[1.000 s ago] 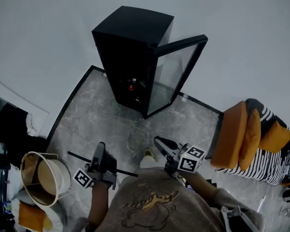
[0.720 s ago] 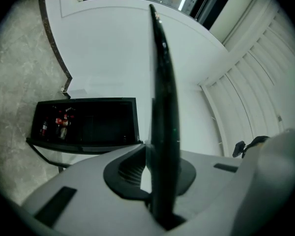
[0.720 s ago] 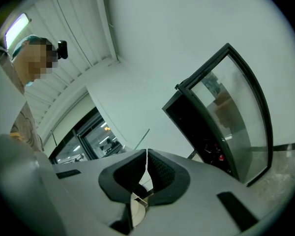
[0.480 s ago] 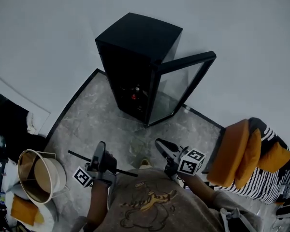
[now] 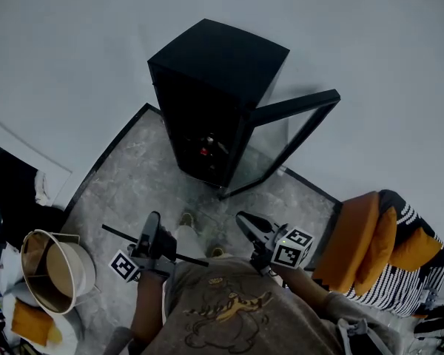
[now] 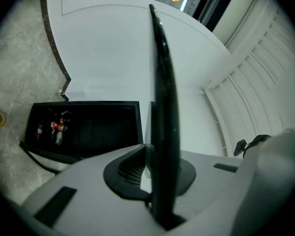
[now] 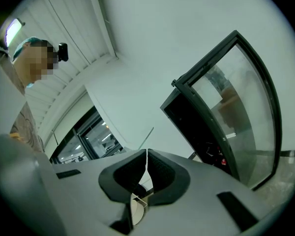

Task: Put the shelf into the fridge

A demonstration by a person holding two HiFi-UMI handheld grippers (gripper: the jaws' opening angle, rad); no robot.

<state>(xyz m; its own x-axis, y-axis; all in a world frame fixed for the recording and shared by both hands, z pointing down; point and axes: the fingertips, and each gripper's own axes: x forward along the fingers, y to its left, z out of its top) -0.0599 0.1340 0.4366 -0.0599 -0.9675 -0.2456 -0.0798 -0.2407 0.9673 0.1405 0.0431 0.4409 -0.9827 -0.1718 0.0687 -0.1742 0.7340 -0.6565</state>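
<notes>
Head view first, working left to right on what could bite us. The left hand-held gripper (image 5: pixel 152 228) is clamped on the dark rim of the shelf (image 5: pixel 189 257), and the left gripper view shows that rim wedged right between the pads, so that side looks solid. The shelf hangs in front of the body, low over the floor (image 5: pixel 133 176) and well apart from the fridge (image 5: pixel 207 87).

The pane itself seems to be clear, and that's our worry. It's hard to see where its far edge sits, so it could clip the fridge frame on the way in. There are bottles (image 5: pixel 203 152) low down inside too, which a drooping edge could knock.

The door (image 5: pixel 296 103) is swung out to the right, and a right corner carried wide would hit it. The right hand-held gripper (image 5: pixel 244 220) has its jaws nearly together, as far as we can tell pinching just the thin clear edge. That's the grip we'd expect to slip if the two sides fall out of step.

Pose: the left forearm reaches forward with its gripper aimed at the fridge, nose a touch up and rolled on its side. The right reaches out about level, alongside it.
</notes>
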